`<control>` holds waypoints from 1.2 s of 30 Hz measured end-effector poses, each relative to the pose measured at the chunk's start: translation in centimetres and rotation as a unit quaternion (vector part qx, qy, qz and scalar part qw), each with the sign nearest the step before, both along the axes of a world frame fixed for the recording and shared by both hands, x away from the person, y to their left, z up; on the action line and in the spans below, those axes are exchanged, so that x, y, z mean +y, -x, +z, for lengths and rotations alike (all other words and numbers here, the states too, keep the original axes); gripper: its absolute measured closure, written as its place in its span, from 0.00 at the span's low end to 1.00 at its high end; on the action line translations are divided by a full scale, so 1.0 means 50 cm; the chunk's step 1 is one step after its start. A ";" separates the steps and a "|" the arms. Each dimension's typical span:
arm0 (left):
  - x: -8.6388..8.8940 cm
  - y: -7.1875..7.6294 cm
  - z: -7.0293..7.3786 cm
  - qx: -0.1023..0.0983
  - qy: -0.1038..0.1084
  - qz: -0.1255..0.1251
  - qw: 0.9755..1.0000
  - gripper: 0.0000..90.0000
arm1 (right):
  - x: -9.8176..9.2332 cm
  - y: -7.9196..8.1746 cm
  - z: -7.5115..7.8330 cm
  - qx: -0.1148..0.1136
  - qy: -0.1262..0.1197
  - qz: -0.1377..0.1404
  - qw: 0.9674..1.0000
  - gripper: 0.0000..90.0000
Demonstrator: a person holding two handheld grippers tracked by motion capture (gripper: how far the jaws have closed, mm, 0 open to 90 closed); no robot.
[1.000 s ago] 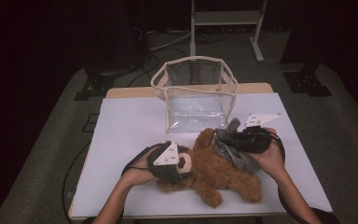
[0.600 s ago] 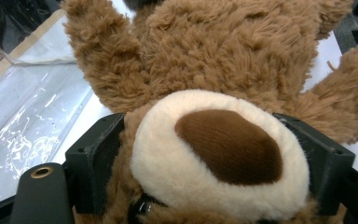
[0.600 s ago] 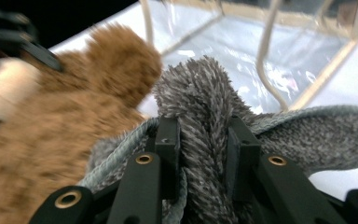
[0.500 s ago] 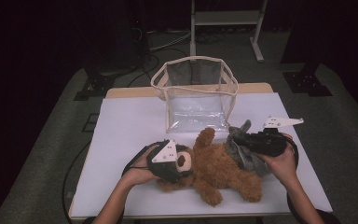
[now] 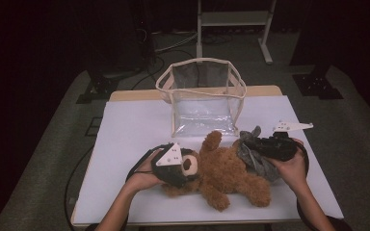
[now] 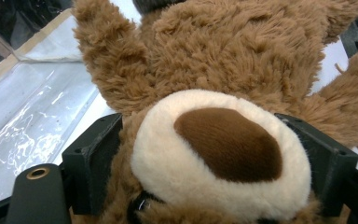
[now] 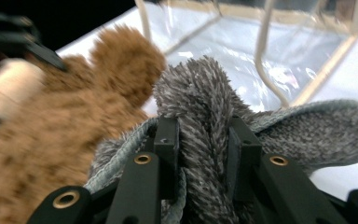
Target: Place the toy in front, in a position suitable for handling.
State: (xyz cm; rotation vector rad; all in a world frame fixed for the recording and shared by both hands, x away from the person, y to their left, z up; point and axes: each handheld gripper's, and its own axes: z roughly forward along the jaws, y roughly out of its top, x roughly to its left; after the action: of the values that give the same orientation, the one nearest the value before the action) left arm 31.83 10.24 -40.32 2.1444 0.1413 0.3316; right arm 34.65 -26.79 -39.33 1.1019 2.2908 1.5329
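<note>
Beside the teddy bear [image 5: 226,171], right gripper [image 7: 200,140] clamps grey garment [image 7: 307,128].

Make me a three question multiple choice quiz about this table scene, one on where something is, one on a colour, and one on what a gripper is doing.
1. Where does the clear bag stand?
A. behind the teddy bear, at the far side of the table
B. on the floor
C. on top of the bear

2. What colour is the cloth in the right gripper?
A. red
B. grey
C. yellow

3. What is the left gripper doing?
A. lying loose on the table
B. reaching into the bag
C. has the bear's head between its jaws

Answers:
1 A, the high view shows the bag upright beyond the bear.
2 B, the right gripper view shows grey fuzzy fabric pinched in the jaws.
3 C, the left gripper view shows the muzzle between both jaws.
</note>
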 end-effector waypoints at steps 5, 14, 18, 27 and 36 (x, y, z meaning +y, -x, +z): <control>-0.002 0.002 0.001 -0.005 -0.006 -0.002 1.000 0.20 | 0.059 0.022 0.020 -0.020 0.012 0.057 0.998 0.76; -0.005 0.006 0.003 -0.003 -0.011 -0.002 1.000 0.21 | 0.002 -0.017 -0.016 0.008 0.036 -0.008 0.999 0.76; -0.006 0.004 0.001 -0.004 -0.009 -0.004 1.000 0.21 | 0.015 0.003 0.024 -0.016 0.011 0.011 1.000 0.76; -0.006 0.007 0.009 -0.009 -0.018 0.001 1.000 0.21 | 0.083 -0.003 0.015 -0.008 0.035 0.052 0.998 0.76; 0.005 -0.001 0.012 0.018 0.000 -0.002 1.000 0.29 | 0.087 -0.002 0.058 -0.014 0.016 0.066 0.998 0.76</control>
State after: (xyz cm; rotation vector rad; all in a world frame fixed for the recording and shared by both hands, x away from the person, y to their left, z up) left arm 31.89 10.48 -39.74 2.1507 0.1574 0.2899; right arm 34.74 -22.43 -36.43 0.9317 2.4047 1.5397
